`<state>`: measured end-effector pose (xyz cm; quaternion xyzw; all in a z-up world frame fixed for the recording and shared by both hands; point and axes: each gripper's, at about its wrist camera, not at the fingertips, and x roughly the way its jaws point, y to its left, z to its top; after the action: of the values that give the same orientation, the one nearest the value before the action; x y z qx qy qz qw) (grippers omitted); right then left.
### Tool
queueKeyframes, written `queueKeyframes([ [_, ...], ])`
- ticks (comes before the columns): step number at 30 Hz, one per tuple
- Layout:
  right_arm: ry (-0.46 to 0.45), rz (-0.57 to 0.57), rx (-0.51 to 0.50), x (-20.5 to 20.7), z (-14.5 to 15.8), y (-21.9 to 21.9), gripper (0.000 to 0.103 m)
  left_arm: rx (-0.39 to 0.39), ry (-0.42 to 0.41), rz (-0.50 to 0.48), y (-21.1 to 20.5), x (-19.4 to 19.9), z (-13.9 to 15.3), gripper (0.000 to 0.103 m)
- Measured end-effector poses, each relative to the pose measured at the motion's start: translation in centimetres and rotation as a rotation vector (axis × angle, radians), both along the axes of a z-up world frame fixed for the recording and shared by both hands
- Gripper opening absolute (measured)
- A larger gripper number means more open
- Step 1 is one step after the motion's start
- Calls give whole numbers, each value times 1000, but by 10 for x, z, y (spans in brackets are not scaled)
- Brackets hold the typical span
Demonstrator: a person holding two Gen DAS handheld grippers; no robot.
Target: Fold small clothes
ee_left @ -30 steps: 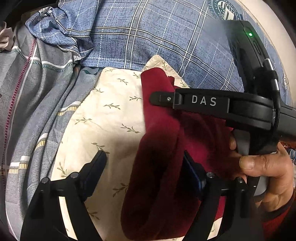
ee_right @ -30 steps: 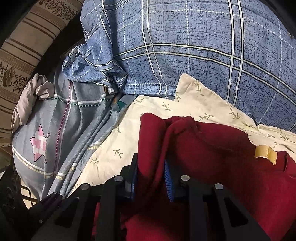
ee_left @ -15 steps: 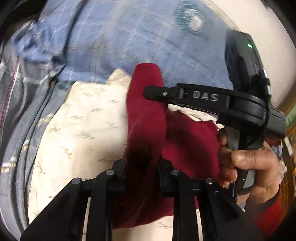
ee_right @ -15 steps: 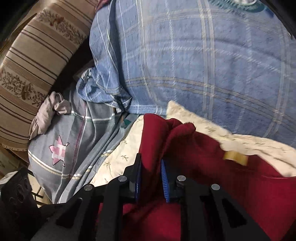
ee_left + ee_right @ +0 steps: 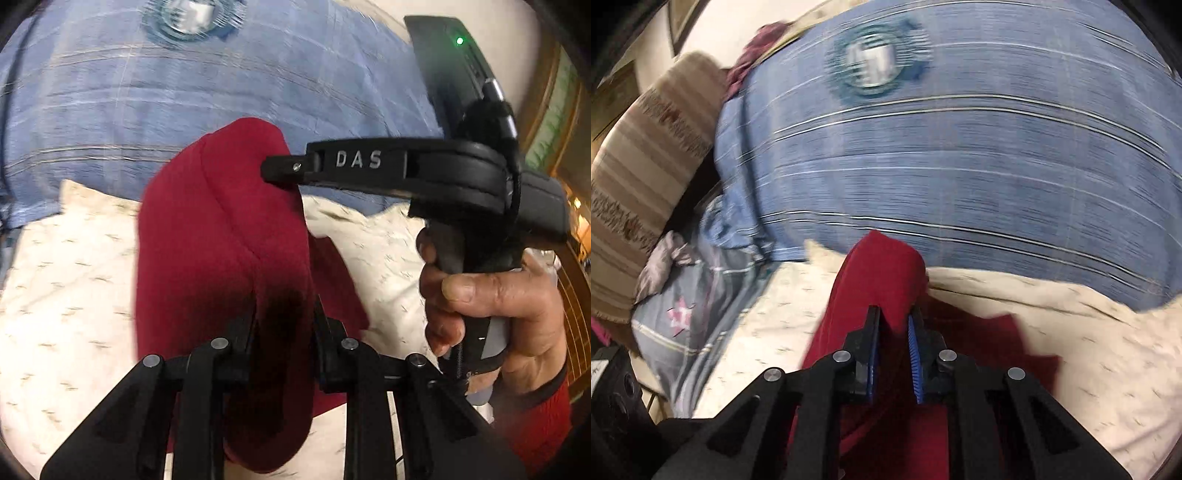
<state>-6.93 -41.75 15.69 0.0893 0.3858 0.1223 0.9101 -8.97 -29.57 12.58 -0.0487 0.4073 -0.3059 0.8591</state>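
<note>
Because both tools are clenched on it, the dark red garment (image 5: 221, 236) is lifted and hangs between them: the left tool (image 5: 284, 328) pinches a thick fold of the cloth between its black fingers, and the right tool (image 5: 894, 332) grips another fold between its blue ribbed pads (image 5: 914, 354). From each grip the fabric rises in a soft rounded hump and then falls down loosely, so I judge it as light, thick and fully limp, with no stiffness to keep a shape. It seems a fleecy or knitted material, not slippery, so a pinch should hold well. Good places to take it are the edges or corners, gathered in one layer, because a bunched middle makes an uneven fold. Under the garment lies a cream pillow with a small leaf print (image 5: 66, 280), and behind it a blue checked quilt (image 5: 960, 155). The right hand (image 5: 491, 314) holds the handle of its tool.
</note>
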Motion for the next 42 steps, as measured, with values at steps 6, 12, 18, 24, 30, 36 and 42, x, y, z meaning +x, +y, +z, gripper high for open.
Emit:
queueKeyframes([
  [6,114,-142,-11,0,-59,-49,14,38,93,-64,-54,8,-45,21],
  [12,134,-200,142,-26,-69,-71,42,-23,125,-147,-39,5,-37,51],
  [18,97,-122,195,-61,-60,-52,61,23,-4,-123,22,-29,-6,62],
  [24,148,-104,203,-56,-93,-34,33,127,-27,14,61,-23,-24,62],
  [30,-55,-123,-16,-83,-62,-23,17,114,-28,71,65,-11,-46,62],
  [36,-3,-171,-112,-57,-93,-25,16,139,-53,55,46,-8,-55,74],
  [42,-17,-243,-12,-69,-65,-52,49,170,-51,48,39,-9,-62,75],
])
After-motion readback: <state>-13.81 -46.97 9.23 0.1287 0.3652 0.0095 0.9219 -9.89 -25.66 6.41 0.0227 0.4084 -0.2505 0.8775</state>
